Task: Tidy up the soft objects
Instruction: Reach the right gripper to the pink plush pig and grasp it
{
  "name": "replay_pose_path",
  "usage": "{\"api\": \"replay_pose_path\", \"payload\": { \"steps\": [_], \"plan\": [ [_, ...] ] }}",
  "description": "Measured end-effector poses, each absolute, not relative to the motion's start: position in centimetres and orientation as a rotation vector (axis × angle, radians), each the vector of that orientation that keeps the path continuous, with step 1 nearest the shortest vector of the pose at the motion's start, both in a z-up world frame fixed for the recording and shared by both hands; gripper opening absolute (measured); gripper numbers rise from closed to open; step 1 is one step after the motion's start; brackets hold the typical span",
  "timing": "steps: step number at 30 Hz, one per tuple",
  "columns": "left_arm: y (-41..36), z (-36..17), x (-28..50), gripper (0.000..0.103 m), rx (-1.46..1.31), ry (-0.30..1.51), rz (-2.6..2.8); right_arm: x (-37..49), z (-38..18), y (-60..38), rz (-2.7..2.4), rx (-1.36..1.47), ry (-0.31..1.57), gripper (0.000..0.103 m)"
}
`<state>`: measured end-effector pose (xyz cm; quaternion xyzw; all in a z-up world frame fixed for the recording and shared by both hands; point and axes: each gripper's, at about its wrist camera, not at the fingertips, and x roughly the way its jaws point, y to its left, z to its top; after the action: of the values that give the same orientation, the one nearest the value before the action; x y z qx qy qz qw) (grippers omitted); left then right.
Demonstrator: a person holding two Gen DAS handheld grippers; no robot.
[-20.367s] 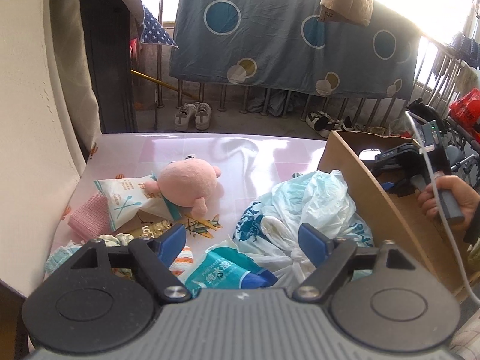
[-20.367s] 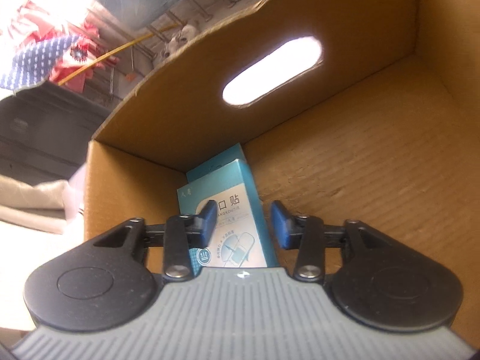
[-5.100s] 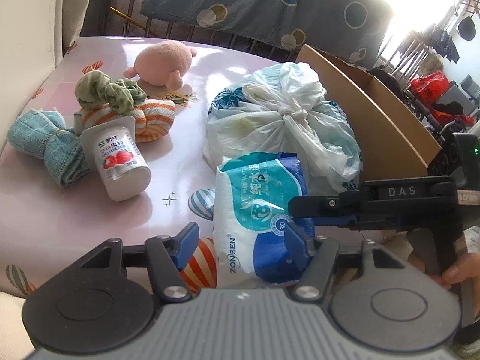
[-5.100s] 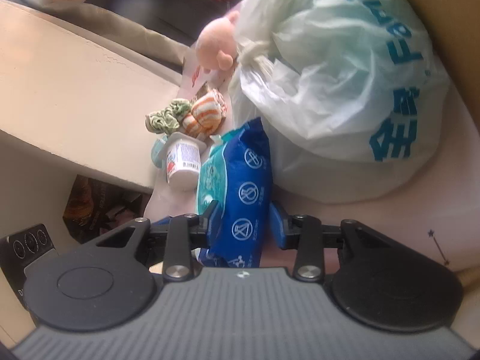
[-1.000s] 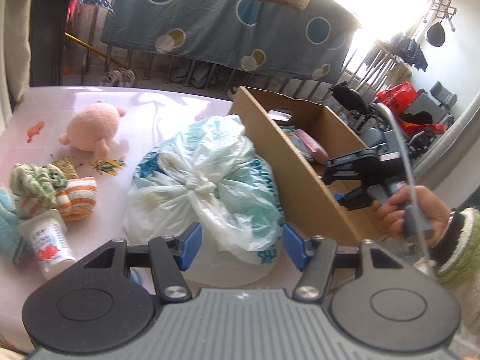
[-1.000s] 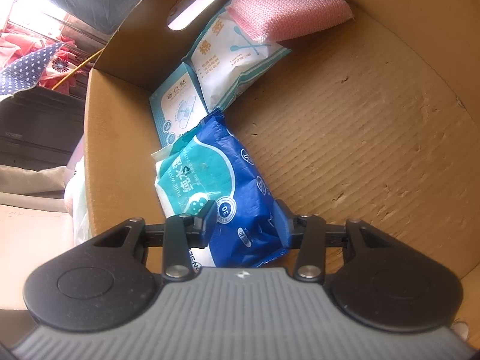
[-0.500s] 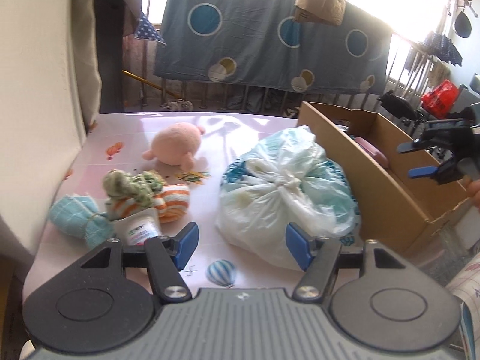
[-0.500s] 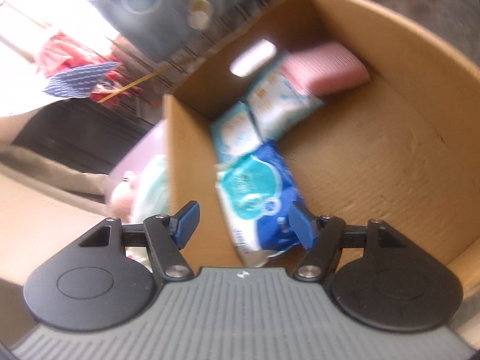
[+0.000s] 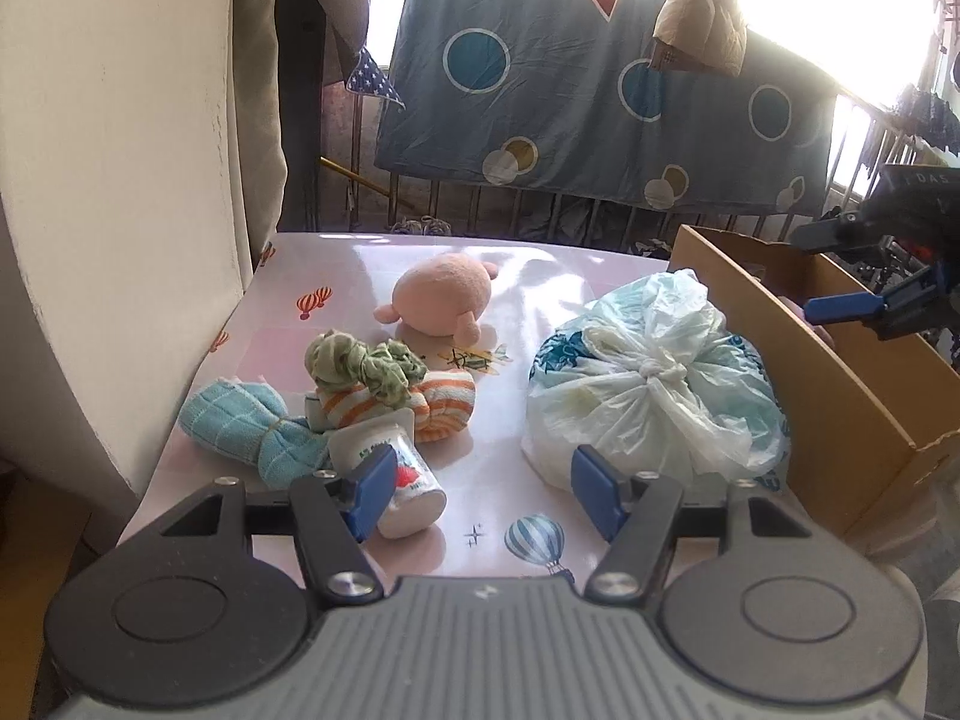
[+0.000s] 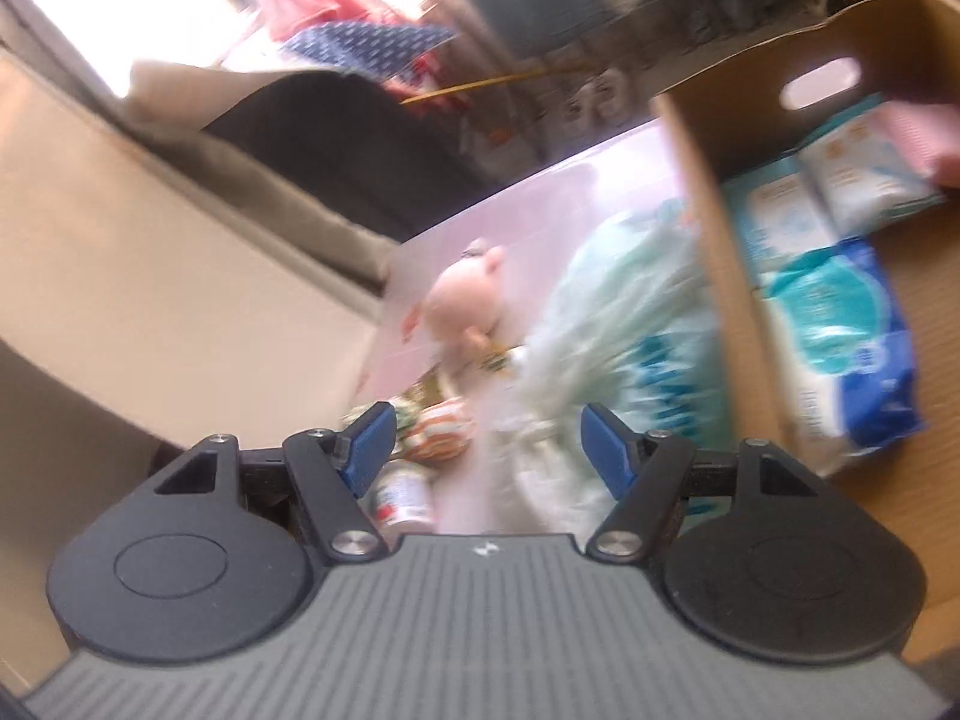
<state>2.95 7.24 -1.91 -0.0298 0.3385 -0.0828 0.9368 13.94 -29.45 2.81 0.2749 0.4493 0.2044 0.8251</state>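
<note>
Above pink table [image 9: 492,516], left gripper [image 9: 487,491] gapes empty; right gripper [image 10: 487,443], jaws just parted, nothing between; wipes pack [image 10: 840,342] inside cardboard box [image 10: 708,276].

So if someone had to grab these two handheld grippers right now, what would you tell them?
Left gripper: open, empty, over the table's near edge.
Right gripper: jaws have just been opening, nothing between them, by the cardboard box.
Done: blue wipes pack, two pale packets and a pink cloth are in the box.
Left on the table: tied plastic bag, pink plush, striped and green bundle, teal cloth, yogurt cup.
</note>
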Motion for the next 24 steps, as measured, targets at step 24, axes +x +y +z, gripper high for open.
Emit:
{"api": "replay_pose_path", "payload": {
  "steps": [24],
  "plan": [
    [4.1, -6.3, 27.1, 0.072, 0.086, 0.802, -0.152, 39.9, -9.3, -15.3, 0.425, 0.741, 1.303, 0.079]
  ]
}}
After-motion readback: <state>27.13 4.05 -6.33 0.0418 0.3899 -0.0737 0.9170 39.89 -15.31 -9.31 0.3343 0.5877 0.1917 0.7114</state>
